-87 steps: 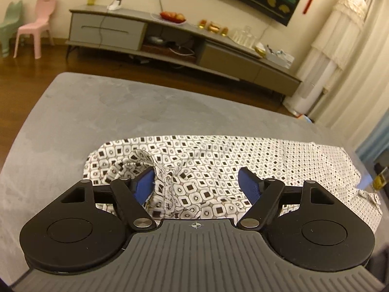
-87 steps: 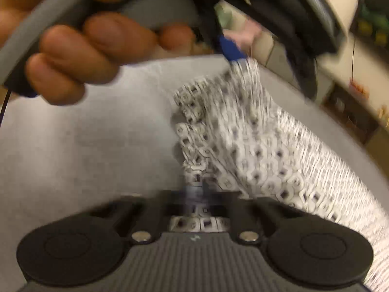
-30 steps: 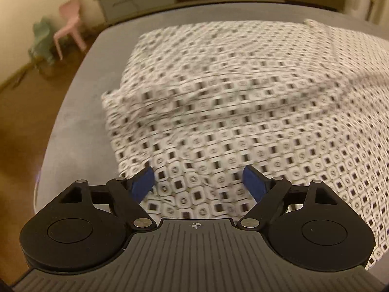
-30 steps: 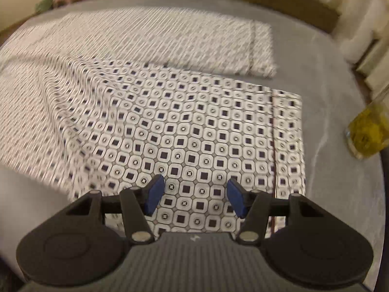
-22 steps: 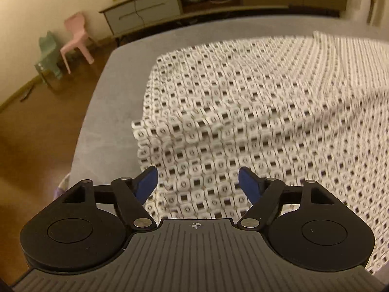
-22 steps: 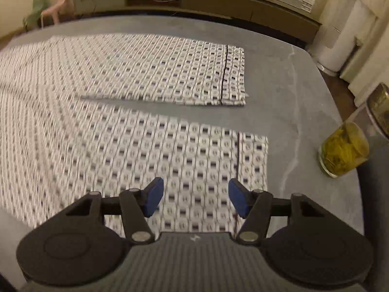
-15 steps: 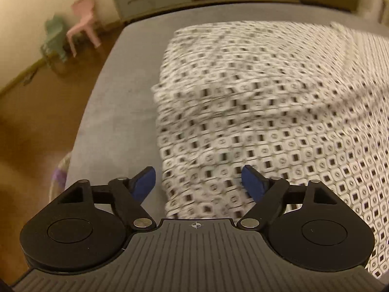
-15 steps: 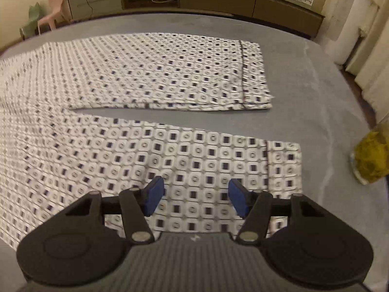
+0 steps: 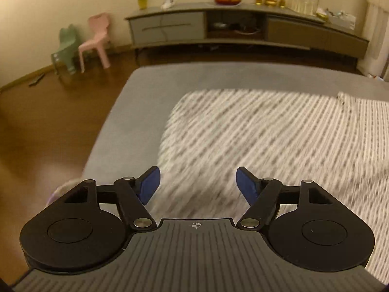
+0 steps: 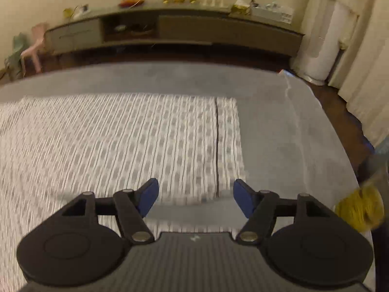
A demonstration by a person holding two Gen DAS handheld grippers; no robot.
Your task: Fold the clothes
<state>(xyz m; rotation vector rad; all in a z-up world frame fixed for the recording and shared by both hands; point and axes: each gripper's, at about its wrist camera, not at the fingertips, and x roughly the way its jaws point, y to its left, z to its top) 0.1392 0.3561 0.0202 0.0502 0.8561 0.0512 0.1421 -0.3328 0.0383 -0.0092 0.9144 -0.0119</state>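
Left wrist view: no readable writing. The white, dark-patterned cloth garment (image 9: 267, 141) lies motion-blurred on the grey bench (image 9: 150, 90). The left hand-held gripper (image 9: 197, 185) has just narrowed, still wide, gripping nothing.

Right wrist view: the garment's hemmed end (image 10: 228, 141) lies flat. The right hand-held gripper (image 10: 195, 198) has just widened, empty.

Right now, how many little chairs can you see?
2: a pink chair and a green chair, side by side by the wall, left of the TV cabinet.
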